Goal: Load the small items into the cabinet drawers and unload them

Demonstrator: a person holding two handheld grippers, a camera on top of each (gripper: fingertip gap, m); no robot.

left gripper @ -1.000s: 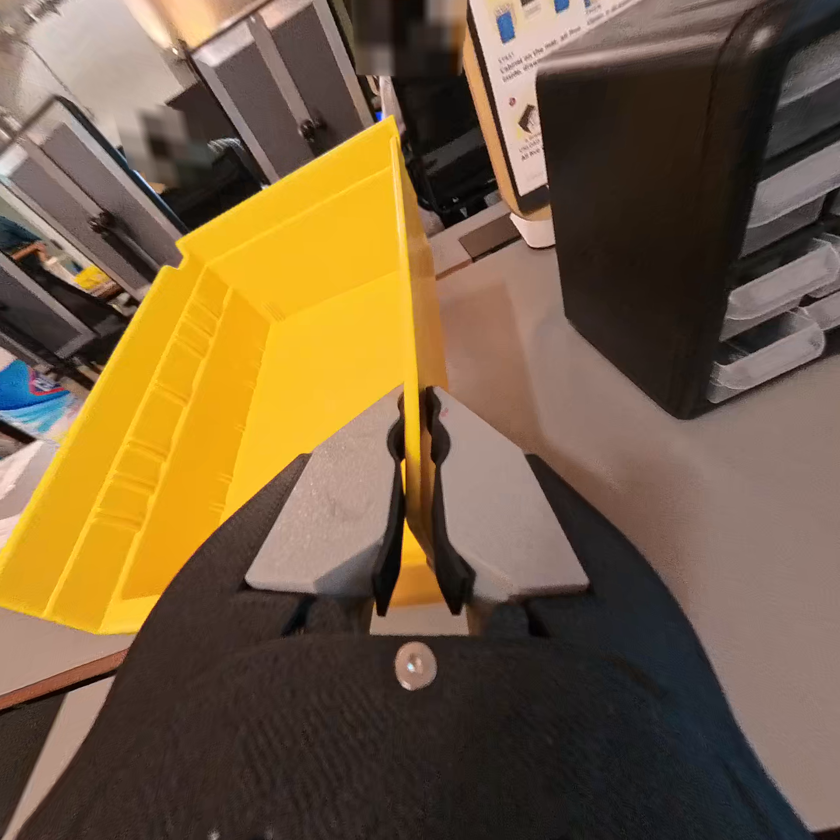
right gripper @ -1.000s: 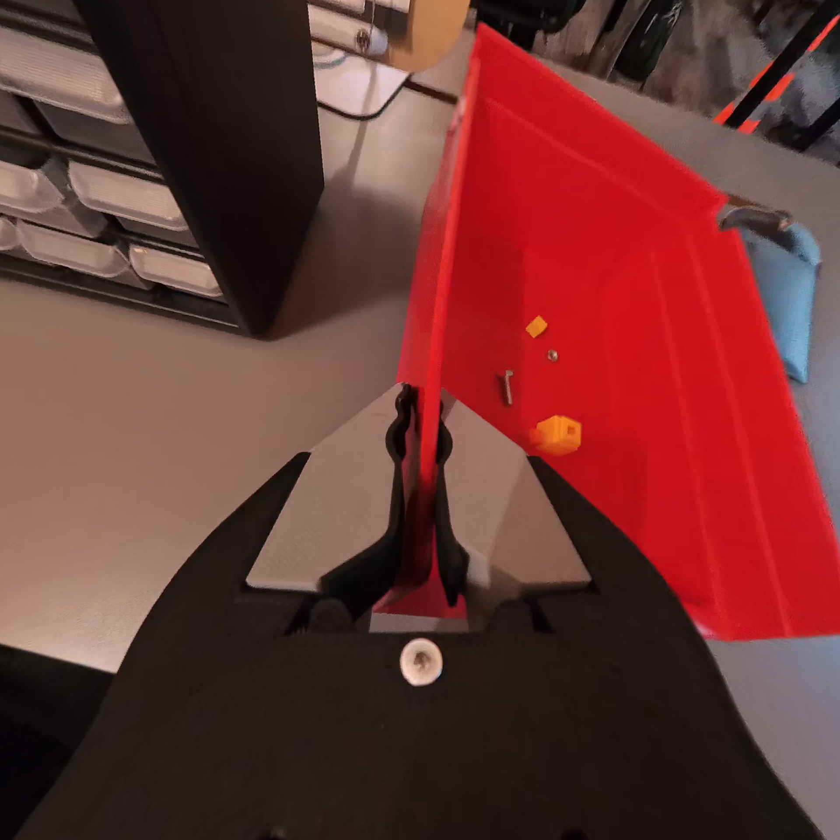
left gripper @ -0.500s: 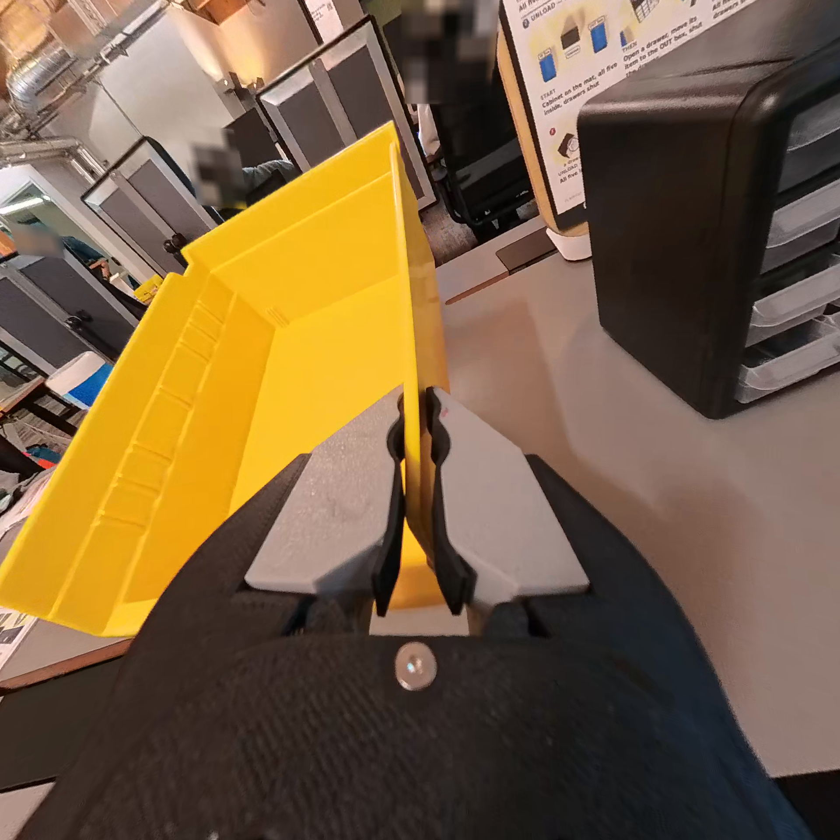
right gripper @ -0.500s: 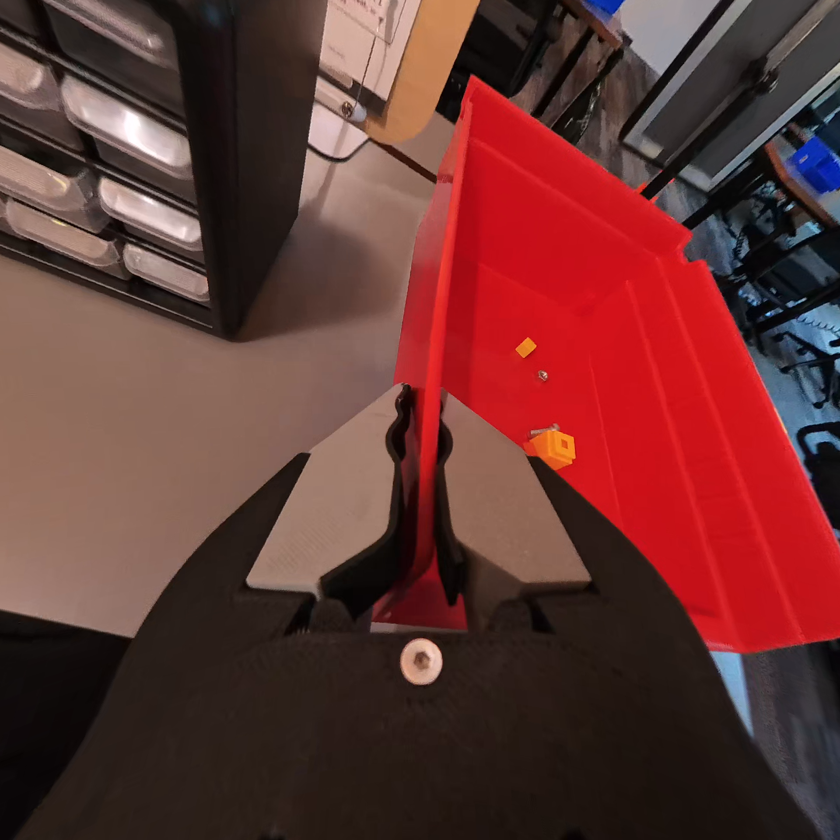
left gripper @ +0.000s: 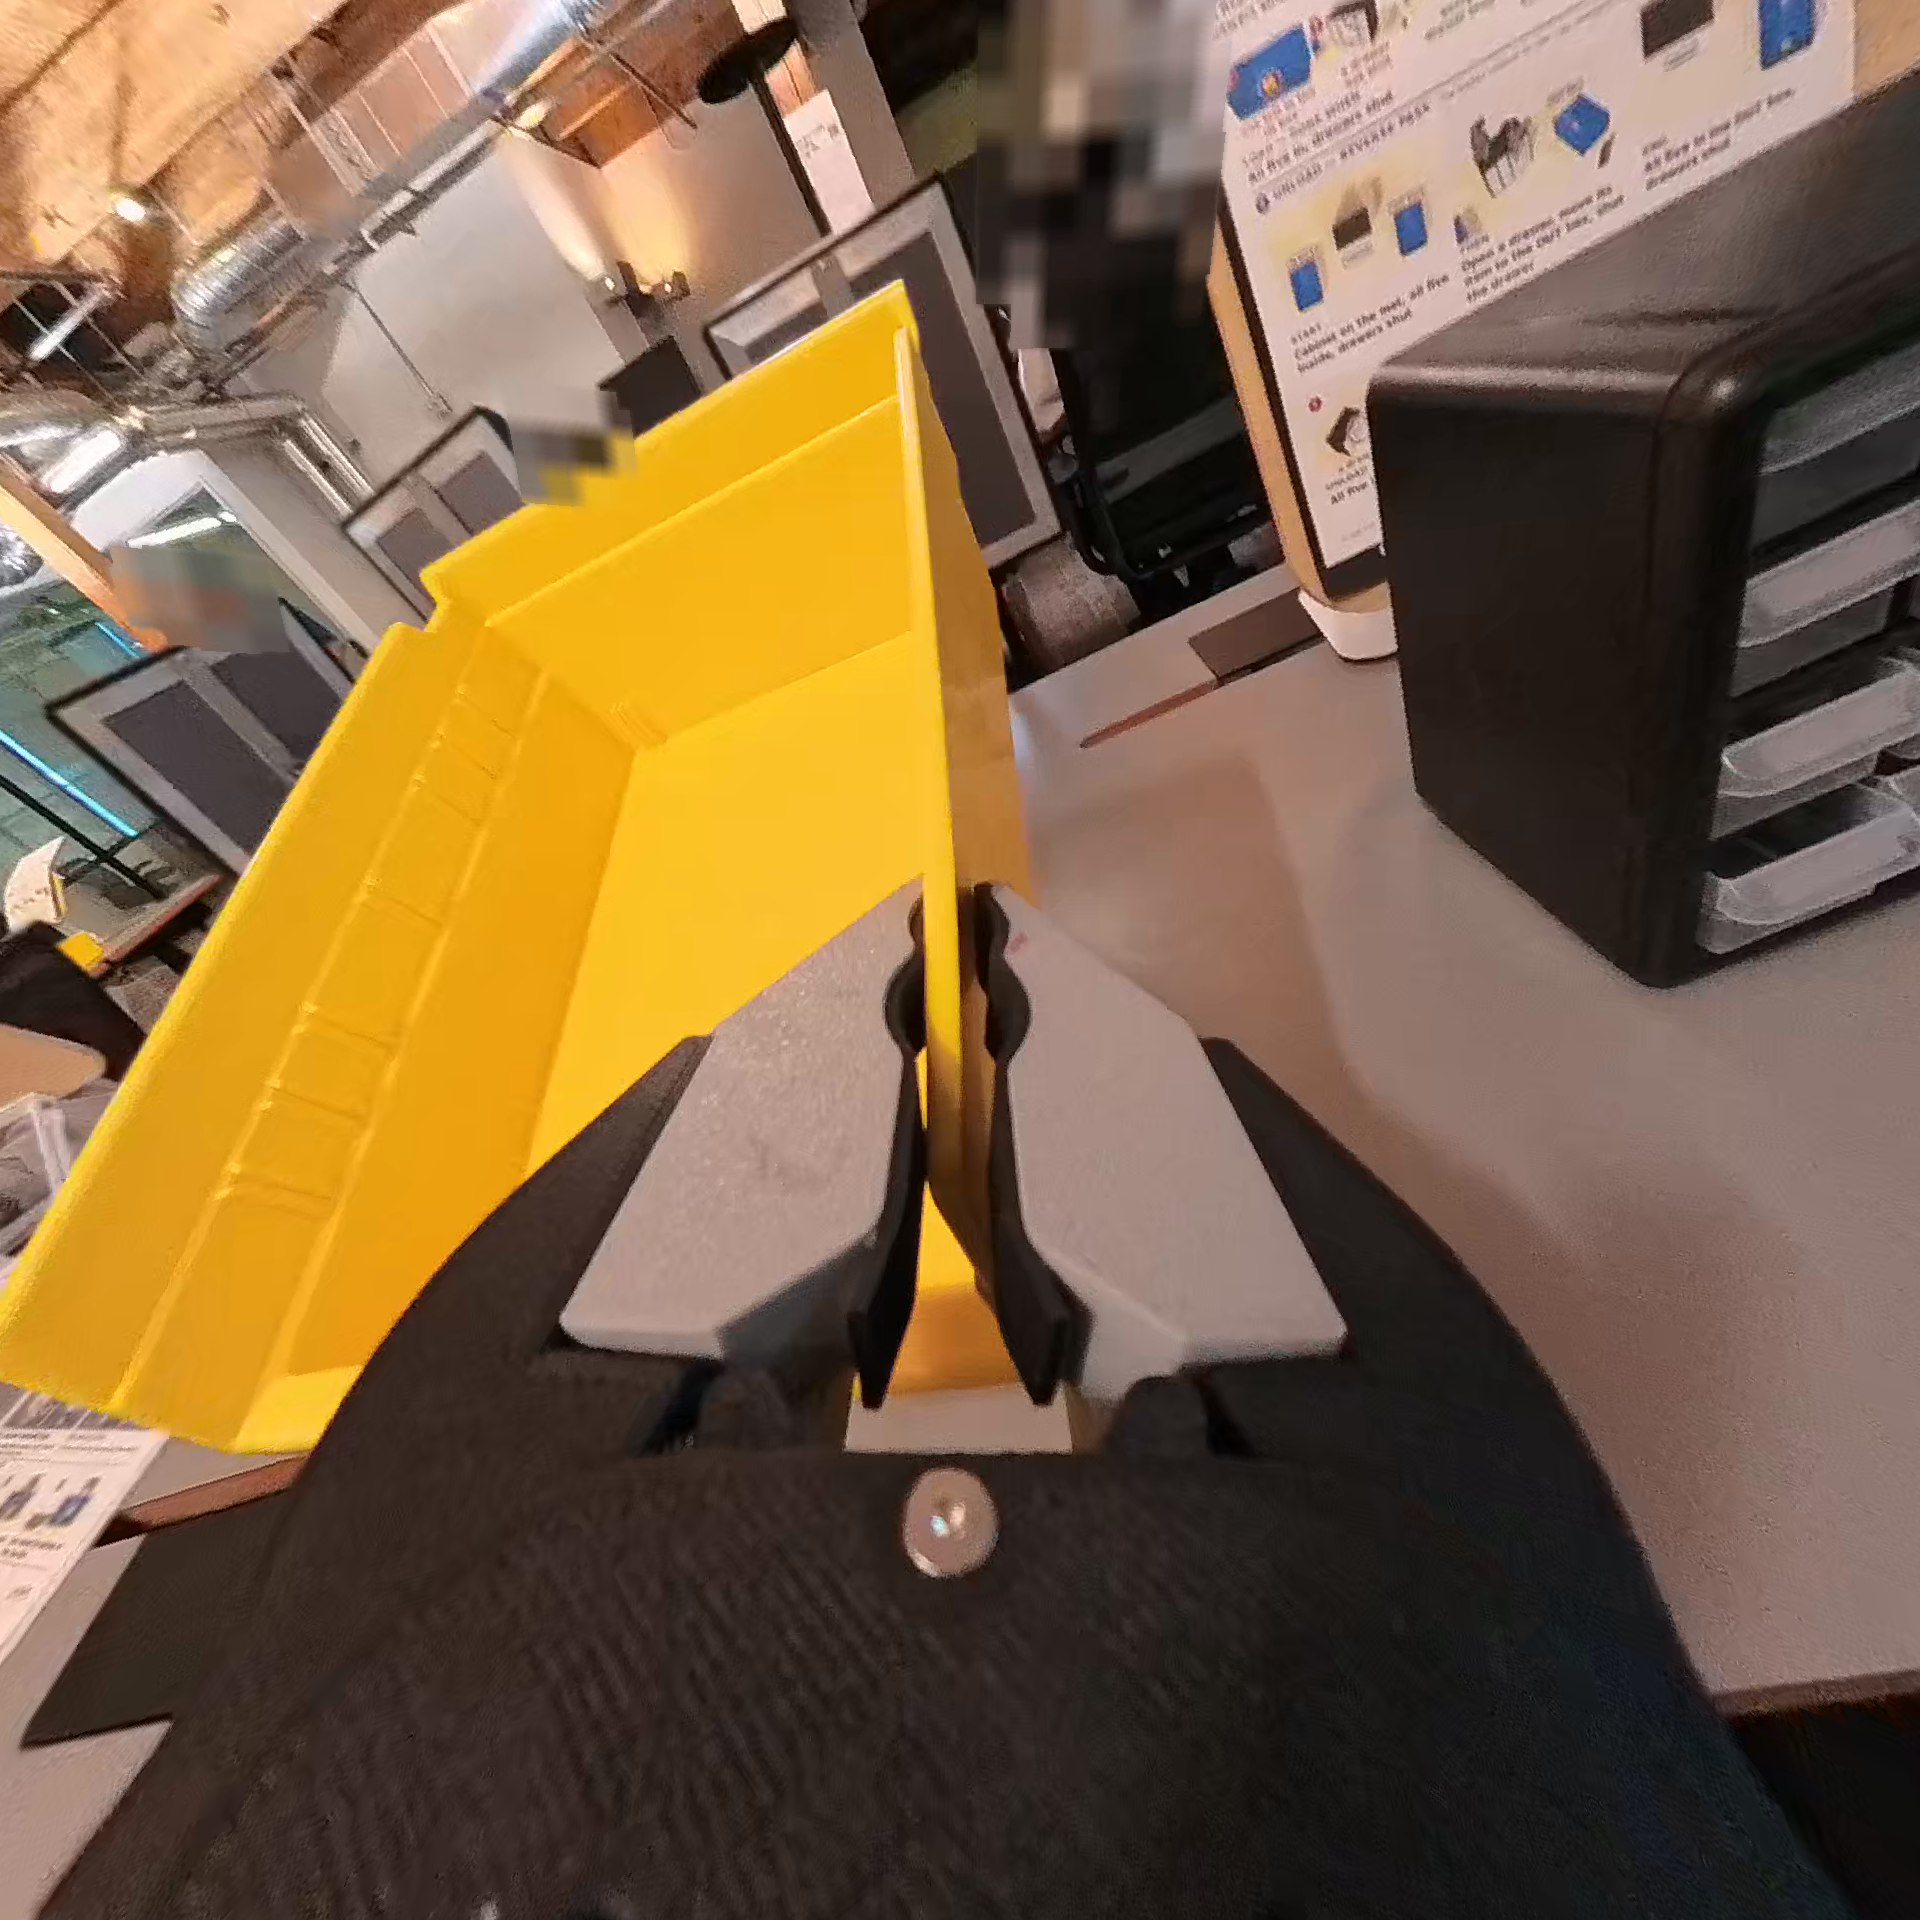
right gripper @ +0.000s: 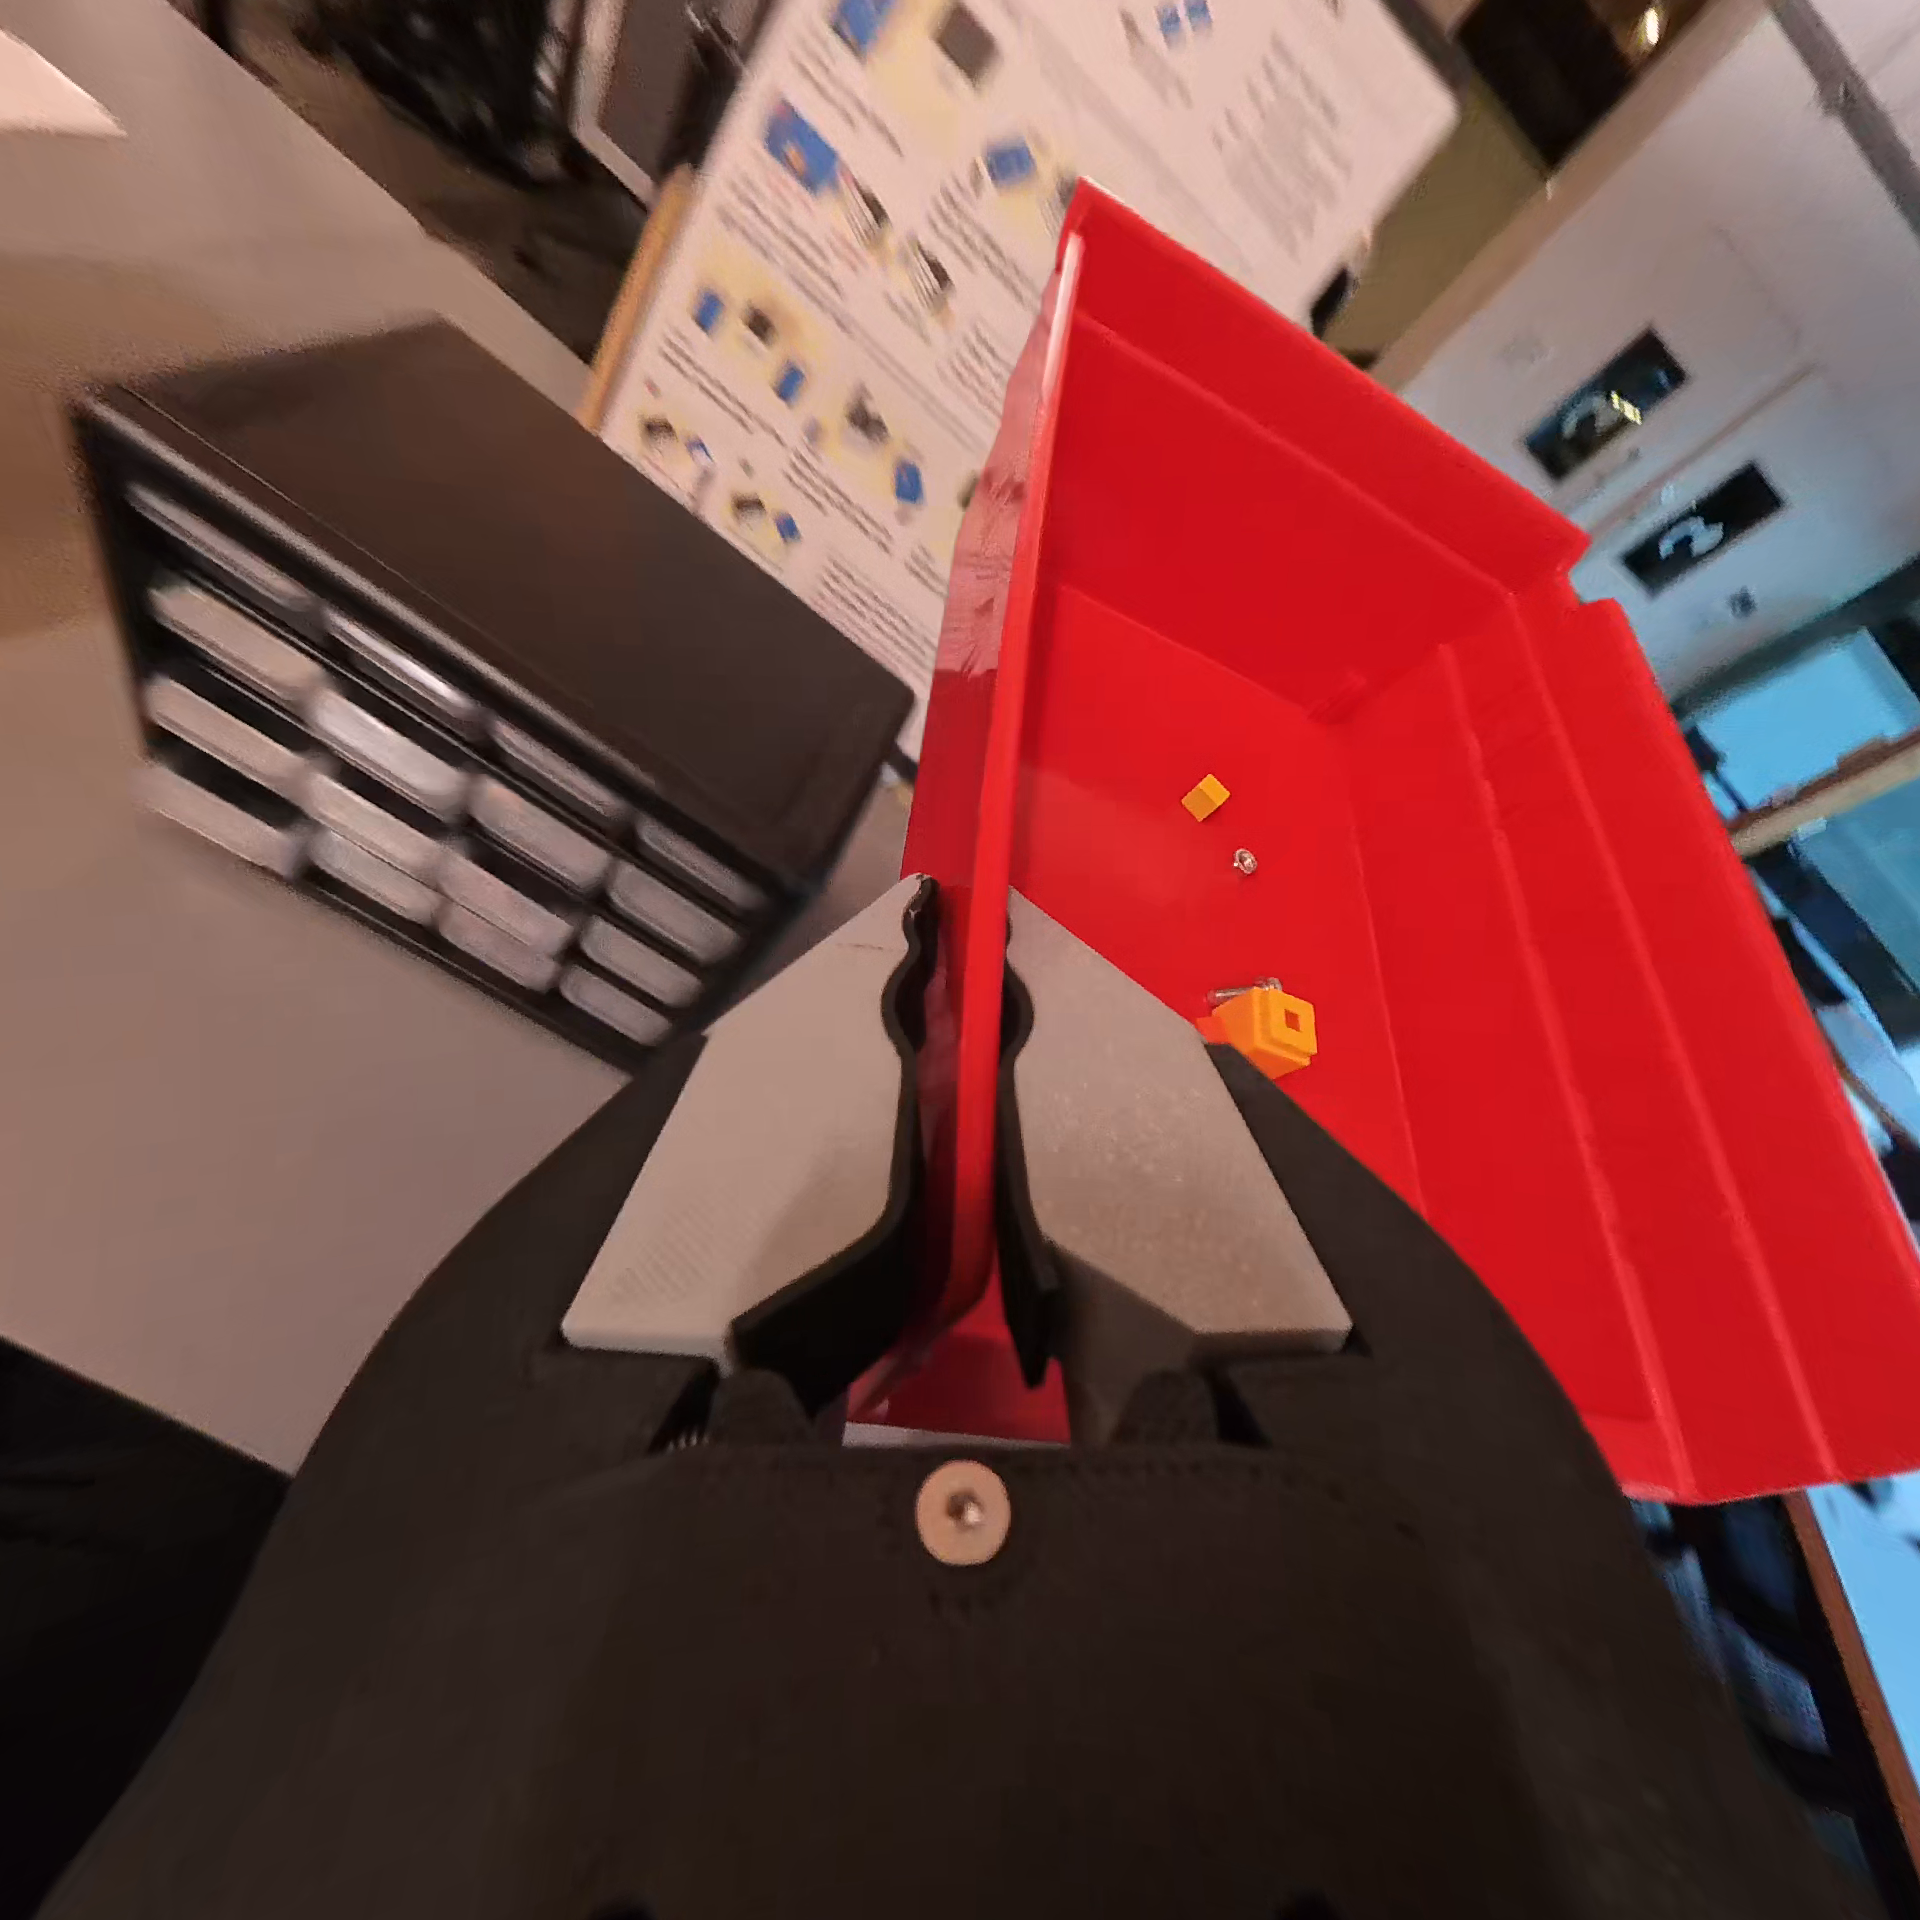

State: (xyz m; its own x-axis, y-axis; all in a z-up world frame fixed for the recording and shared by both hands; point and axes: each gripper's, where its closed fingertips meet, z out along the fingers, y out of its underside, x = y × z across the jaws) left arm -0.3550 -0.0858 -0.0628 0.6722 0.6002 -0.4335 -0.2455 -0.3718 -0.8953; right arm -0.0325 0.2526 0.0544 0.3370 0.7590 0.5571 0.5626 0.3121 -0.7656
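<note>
On the grey table (left gripper: 1351, 1195) by the black cabinet (left gripper: 1579, 644), my left gripper (left gripper: 954, 940) pinches the empty yellow bin (left gripper: 727, 831), my right gripper (right gripper: 966, 935) pinches the red bin (right gripper: 1195, 540) with small items (right gripper: 1273, 1029) inside, so loading seems not yet done.

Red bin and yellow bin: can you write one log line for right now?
left gripper: clamped on yellow plastic bin wall | right gripper: clamped on red plastic bin wall | red bin: small orange blocks, screws | yellow bin: nothing visible

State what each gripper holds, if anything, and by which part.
Left gripper: yellow bin, clamped on its right side wall. Right gripper: red bin, clamped on its left side wall.
</note>
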